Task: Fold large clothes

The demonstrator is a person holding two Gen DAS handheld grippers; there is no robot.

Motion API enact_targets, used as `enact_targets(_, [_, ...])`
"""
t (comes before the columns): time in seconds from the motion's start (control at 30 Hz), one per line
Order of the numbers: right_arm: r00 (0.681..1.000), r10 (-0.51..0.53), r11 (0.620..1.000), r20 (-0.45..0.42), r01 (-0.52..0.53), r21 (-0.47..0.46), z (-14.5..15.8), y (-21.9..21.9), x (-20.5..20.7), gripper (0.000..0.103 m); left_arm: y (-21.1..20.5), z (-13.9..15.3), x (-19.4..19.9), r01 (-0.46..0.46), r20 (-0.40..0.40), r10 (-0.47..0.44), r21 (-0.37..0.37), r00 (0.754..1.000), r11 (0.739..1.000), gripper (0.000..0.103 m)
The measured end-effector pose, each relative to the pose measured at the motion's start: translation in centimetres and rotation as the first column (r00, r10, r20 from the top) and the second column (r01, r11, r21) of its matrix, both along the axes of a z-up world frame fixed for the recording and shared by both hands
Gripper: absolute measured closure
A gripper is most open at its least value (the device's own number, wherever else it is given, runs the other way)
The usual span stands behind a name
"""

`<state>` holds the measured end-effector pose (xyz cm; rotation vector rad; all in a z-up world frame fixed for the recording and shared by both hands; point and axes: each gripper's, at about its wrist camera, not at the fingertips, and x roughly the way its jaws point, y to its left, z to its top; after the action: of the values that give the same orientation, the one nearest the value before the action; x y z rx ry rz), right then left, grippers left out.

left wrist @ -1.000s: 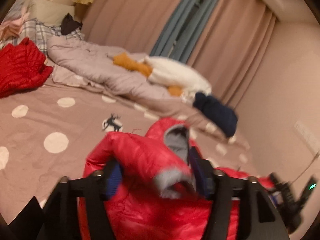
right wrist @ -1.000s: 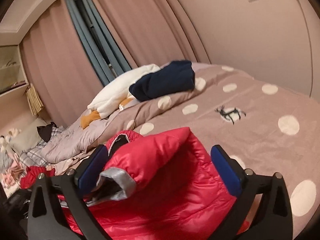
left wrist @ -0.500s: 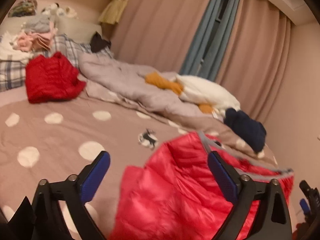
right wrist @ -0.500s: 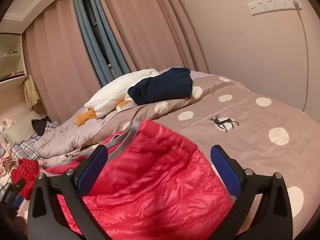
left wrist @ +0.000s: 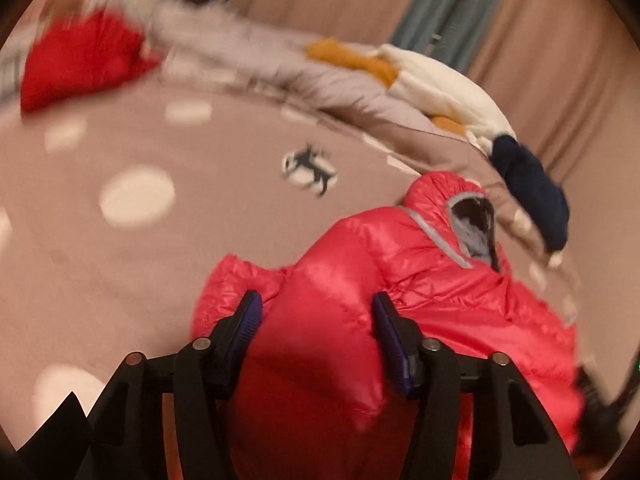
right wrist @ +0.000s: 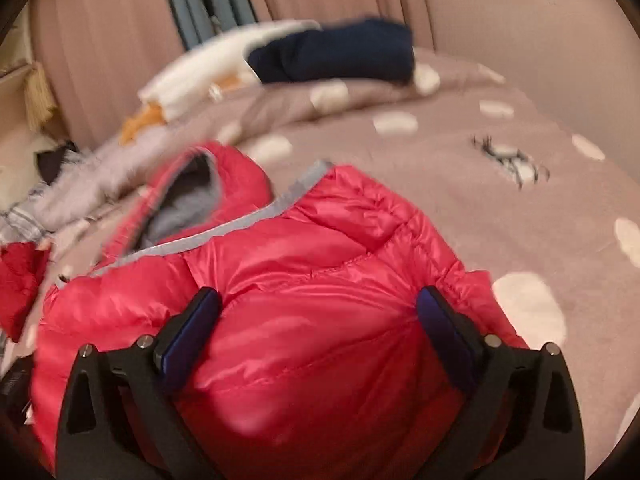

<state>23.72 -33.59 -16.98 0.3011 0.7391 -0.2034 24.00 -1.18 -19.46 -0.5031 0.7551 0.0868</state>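
Blurring both views; red puffer jacket (left wrist: 360,300) (right wrist: 304,300) bunched on the bed (left wrist: 120,260) near its front edge, lower part cut off. Left claw (left wrist: 316,328) and right claw (right wrist: 320,320) both spread apart, straddling puffy folds; grip unclear.

Puffer jacket (left wrist: 400,292) on bed (left wrist: 160,248) near edge; folded clothes pile (left wrist: 440,88) along far edge, w/ 2nd jacket (left wrist: 80,60) at far-left corner.
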Motion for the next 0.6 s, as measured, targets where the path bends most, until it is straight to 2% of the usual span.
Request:
enact_targets(0.07, [1.0,-0.015,0.999,-0.019,0.014,-0.049,-0.5,0.6,0.7,0.002,-0.4,-0.1,-0.1,0.003,0.006,-0.003,0.026,1.0,1.0,0.043])
enact_targets(0.13, [1.0,-0.016,0.995,-0.027,0.014,-0.102,-0.7,1.5,0.7,0.002,-1.8,-0.2,-0.5,-0.002,0.028,-0.001,0.136,1.0,0.991,0.042])
enact_targets(0.2, [1.0,-0.019,0.994,-0.017,0.017,-0.111,-0.8,1.6,0.4,0.002,-3.6,-0.5,-0.9,-0.015,0.056,0.0,0.269,0.998,0.963,0.042])
enact_targets(0.23, [1.0,-0.018,0.994,-0.011,0.016,-0.11,-0.9,1.6,0.3,0.002,-3.9,-0.6,-0.9,-0.019,0.056,0.003,0.294,0.998,0.956,0.042])
enact_targets(0.3, [1.0,-0.018,0.994,-0.002,0.018,-0.109,-1.0,1.5,0.0,0.002,-3.8,-0.6,-0.7,-0.019,0.053,0.003,0.302,0.999,0.953,0.042])
enact_targets(0.47, [1.0,-0.019,0.992,-0.001,0.019,-0.127,-1.2,1.8,0.3,0.002,-2.6,-0.9,-0.5,-0.015,0.065,-0.001,0.237,0.998,0.971,0.041])
enact_targets(0.6, [1.0,-0.019,0.991,0.003,0.019,-0.133,-1.2,1.9,0.2,0.001,-3.0,-0.6,-0.3,-0.011,0.035,0.001,0.271,0.999,0.963,0.038])
